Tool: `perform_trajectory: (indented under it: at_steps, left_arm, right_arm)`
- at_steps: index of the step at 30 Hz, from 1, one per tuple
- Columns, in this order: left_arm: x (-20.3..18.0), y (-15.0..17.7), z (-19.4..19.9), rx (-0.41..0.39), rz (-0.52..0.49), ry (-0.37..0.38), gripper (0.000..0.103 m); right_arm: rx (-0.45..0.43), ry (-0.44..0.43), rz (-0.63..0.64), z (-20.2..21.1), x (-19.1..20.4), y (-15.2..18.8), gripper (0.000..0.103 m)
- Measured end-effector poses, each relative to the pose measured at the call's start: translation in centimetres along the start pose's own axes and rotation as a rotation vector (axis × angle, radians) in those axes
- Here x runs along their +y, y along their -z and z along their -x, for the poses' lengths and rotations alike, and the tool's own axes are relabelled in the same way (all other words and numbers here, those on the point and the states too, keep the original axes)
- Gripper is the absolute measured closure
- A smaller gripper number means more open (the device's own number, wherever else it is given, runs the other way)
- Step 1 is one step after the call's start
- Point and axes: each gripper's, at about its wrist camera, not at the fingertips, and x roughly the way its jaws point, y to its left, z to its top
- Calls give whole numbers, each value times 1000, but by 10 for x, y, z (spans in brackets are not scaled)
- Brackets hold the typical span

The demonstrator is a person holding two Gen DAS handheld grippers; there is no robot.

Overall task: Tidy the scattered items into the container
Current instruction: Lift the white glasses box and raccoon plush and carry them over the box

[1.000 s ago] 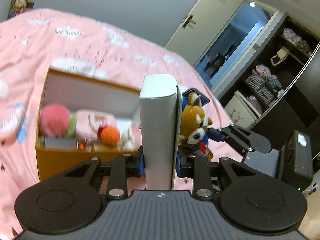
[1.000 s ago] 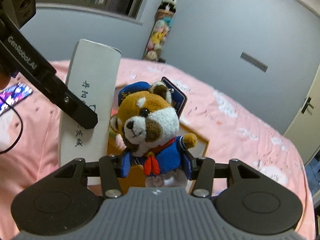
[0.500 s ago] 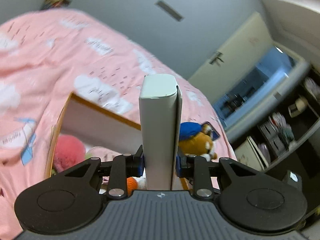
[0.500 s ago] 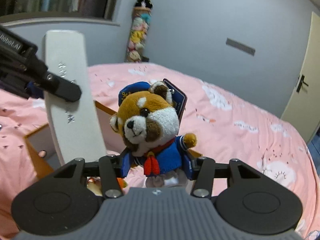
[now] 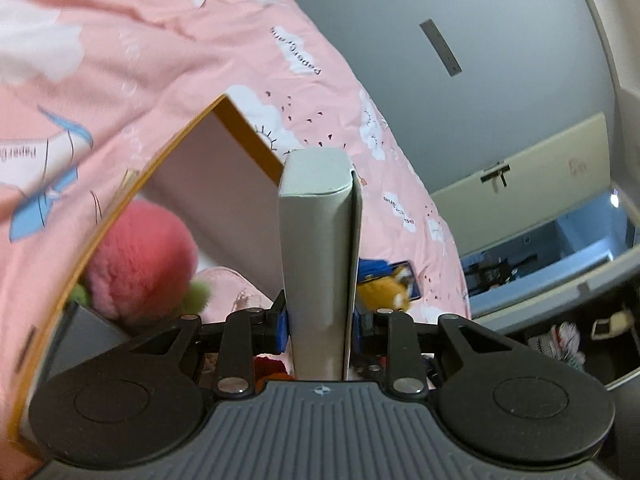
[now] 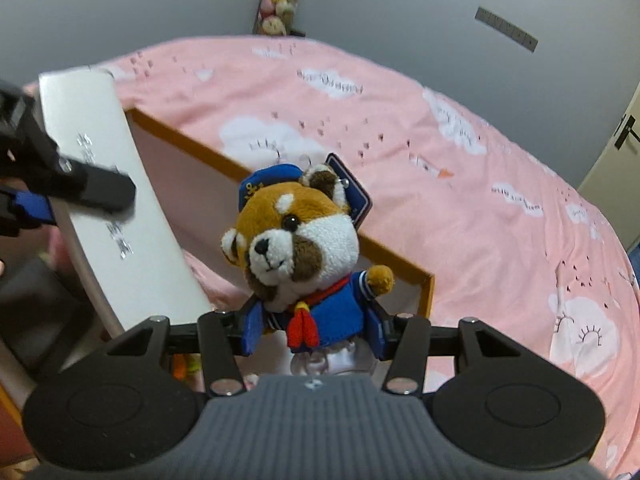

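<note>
My left gripper [image 5: 320, 326] is shut on a tall white carton [image 5: 318, 248], held upright over the open orange-rimmed box [image 5: 244, 126]. The same carton [image 6: 108, 184] shows at the left of the right wrist view, with a left finger [image 6: 100, 190] across it. My right gripper [image 6: 314, 330] is shut on a red panda plush [image 6: 300, 248] in a blue sailor suit, hanging above the box's rim [image 6: 396, 258]. Part of that plush [image 5: 384, 284] peeks out behind the carton in the left wrist view.
Inside the box lie a pink plush ball [image 5: 140, 256], pink soft items [image 5: 224, 284] and a dark grey block [image 5: 84, 340]. The box sits on a pink cloud-print bedspread [image 6: 480, 168]. A grey wall, a door [image 5: 532, 176] and shelves stand beyond the bed.
Both grippers have sunk toward the box with their loads, and it now fills more of each view. The left gripper has rolled, tilting the scene. Neither grip has altered.
</note>
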Motion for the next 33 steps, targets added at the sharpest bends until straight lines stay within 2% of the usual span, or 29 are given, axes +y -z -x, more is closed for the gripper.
perform_trajectory:
  at_steps: [3, 6, 8, 13, 16, 23, 29, 33]
  left_arm:
    - [0, 0, -2, -16, 5, -9, 70]
    - [3, 0, -5, -18, 33, -2, 70]
    - [6, 1, -9, -10, 51, -2, 70]
    - [9, 3, -20, 6, 80, 11, 70]
    - [10, 5, -28, 17, 103, 10, 70]
    - [10, 10, -41, 57, 110, -13, 69]
    - [7, 10, -48, 140, 80, -114, 53]
    - [6, 10, -44, 164, 72, -118, 50]
  right_arm:
    - [31, -5, -25, -13, -4, 5, 47]
    - [58, -4, -41, -5, -5, 18, 46]
    - [66, -4, -48, -12, -11, 13, 45]
    - [63, -7, -50, -10, -13, 20, 39]
    - [45, 26, -10, -4, -12, 23, 35]
    - [23, 39, 20, 16, -10, 35, 34]
    - [12, 56, 53, 19, -5, 40, 34]
    - [-6, 64, 62, 32, -2, 44, 34]
